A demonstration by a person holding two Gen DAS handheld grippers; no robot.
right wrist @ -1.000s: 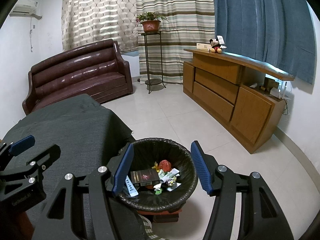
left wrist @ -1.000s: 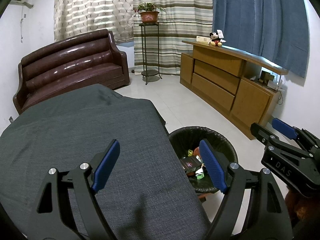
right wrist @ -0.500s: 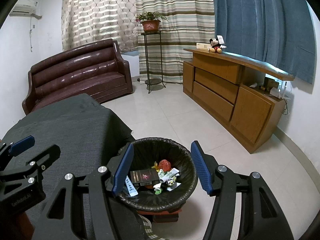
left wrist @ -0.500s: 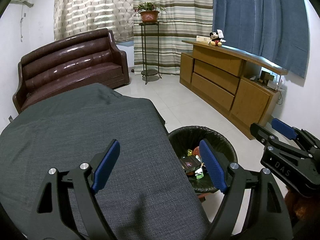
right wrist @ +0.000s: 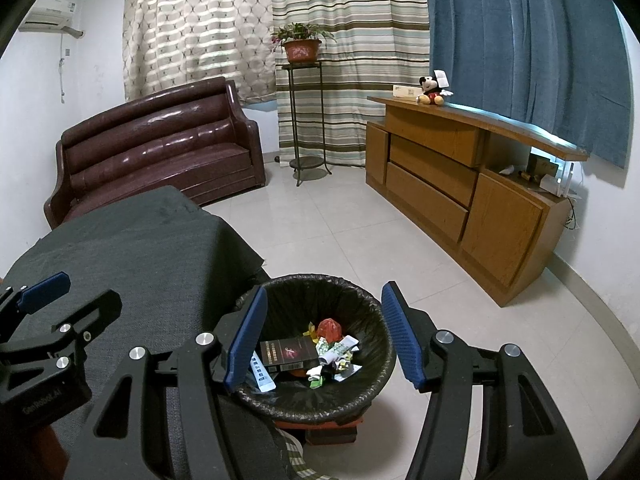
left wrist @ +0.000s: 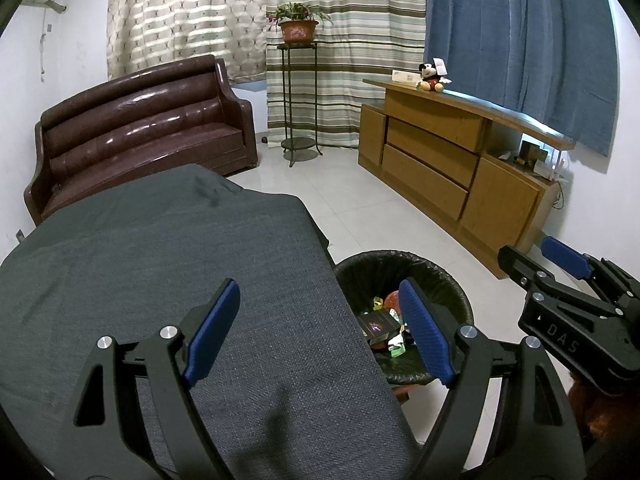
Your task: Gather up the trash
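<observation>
A round trash bin with a black liner (right wrist: 360,300) stands on the floor beside the table; it also shows in the left wrist view (left wrist: 448,284). In it lie a dark box (right wrist: 289,355), a red crumpled wrapper (right wrist: 330,328) and several small paper scraps (right wrist: 340,354). My right gripper (right wrist: 324,340) is open and empty, held above the bin. My left gripper (left wrist: 320,330) is open and empty above the table's right edge, with the grey tablecloth (left wrist: 140,260) bare under it. Each gripper shows at the edge of the other's view.
A brown leather sofa (left wrist: 140,120) stands at the back left. A metal plant stand with a potted plant (left wrist: 298,28) is at the back. A wooden sideboard (left wrist: 452,160) with a plush toy (left wrist: 430,76) runs along the right wall. White tiled floor (right wrist: 360,232) lies between.
</observation>
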